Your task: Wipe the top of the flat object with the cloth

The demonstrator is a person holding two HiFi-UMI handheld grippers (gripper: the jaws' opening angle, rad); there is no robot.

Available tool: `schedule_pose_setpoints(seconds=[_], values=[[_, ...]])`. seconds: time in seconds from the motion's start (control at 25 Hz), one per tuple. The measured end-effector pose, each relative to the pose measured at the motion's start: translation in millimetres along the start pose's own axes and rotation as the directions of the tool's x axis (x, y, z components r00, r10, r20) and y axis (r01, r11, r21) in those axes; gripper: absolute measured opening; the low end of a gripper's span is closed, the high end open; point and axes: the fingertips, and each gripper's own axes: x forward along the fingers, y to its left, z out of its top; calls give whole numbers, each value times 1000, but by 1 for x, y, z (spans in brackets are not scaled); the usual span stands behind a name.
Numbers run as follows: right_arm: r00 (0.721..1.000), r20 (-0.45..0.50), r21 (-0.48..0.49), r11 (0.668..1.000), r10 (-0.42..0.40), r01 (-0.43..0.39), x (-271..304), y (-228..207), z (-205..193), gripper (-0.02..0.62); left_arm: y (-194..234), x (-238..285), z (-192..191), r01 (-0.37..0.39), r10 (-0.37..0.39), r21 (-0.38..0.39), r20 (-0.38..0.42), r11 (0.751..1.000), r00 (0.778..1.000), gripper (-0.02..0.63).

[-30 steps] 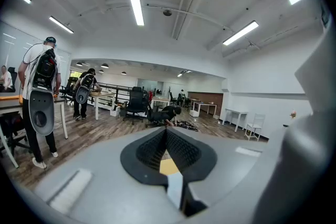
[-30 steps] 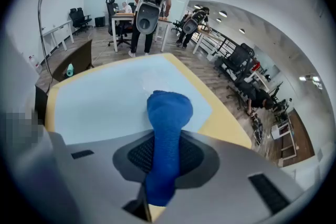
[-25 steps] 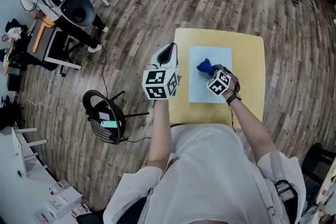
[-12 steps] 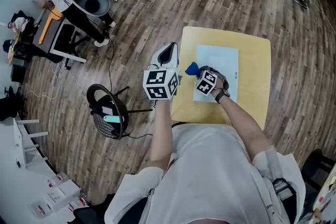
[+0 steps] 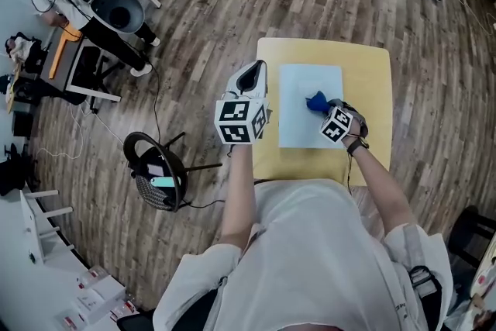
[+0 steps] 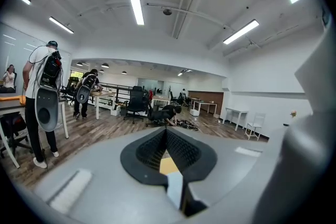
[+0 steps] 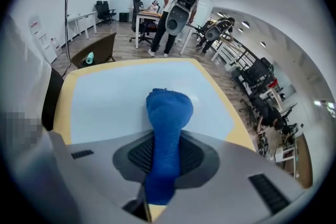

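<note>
Wood-plank floor [image 5: 194, 12] surrounds a square yellow table [image 5: 372, 66], whose near edge is cut off by the person's torso. On it lies the flat object [image 5: 298, 85], a smooth pale-blue rectangular sheet, its near right corner hidden behind the right gripper [image 5: 322, 107]. That gripper's ribbed black pads pinch a knitted blue cloth [image 7: 168, 113], whose bunched end rests on the sheet. The left gripper [image 5: 251, 75] hangs off the table's left edge, jaws together and holding nothing.

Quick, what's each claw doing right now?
Left claw: closed, nothing in it.
Right claw: closed on the blue cloth.
</note>
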Motion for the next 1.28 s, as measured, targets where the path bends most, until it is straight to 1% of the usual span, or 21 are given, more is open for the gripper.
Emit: schedule_pose_setpoints(seconds=[0.12, 0.24, 0.44, 0.52, 0.6, 0.68, 0.8, 0.88, 0.96, 1.04, 1.12, 1.28], values=[[999, -33, 65, 998, -18, 20, -10, -15, -32, 75, -7, 5, 1, 18, -18, 2, -4, 1000, 1000, 11], [999, -39, 101, 994, -32, 36, -14, -23, -43, 75, -11, 8, 3, 28, -28, 1, -6, 1000, 1000, 11], [997, -61, 83, 995, -44, 49, -14, -22, -44, 75, -14, 9, 6, 26, -26, 8, 1, 1000, 1000, 11], [998, -44, 81, 996, -38, 42, -19, -19, -32, 75, -9, 6, 6, 14, -14, 6, 2, 1000, 1000, 11], [1000, 11, 62, 998, -20, 20, -24, -10, -4, 75, 0, 2, 5, -5, 5, -1, 1, 1000, 1000, 11], [998, 69, 17, 1000, 15, -17, -25, 7, 31, 75, 8, -2, 5, -25, 25, -11, 2, 1000, 1000, 11], [987, 141, -39, 997, 77, -72, -20, 33, 83, 75, 19, -7, 5, -48, 49, -19, 5, 999, 999, 11], [980, 172, -101, 991, 101, -84, -12, 50, 113, 75, 24, -10, 5, -61, 61, -22, 6, 998, 998, 11], [976, 185, -167, 982, 119, -88, 0, 65, 135, 75, 26, -14, 5, -71, 71, -22, 7, 997, 997, 11], [976, 167, -200, 974, 138, -104, 12, 77, 145, 75, 28, -17, 5, -78, 78, -22, 8, 997, 997, 11], [980, 140, -217, 970, 142, -109, 21, 81, 143, 75, 29, -20, 5, -82, 82, -21, 10, 996, 997, 11], [982, 138, -199, 975, 132, -103, 18, 75, 128, 75, 31, -22, 5, -87, 87, -24, 11, 996, 996, 11]])
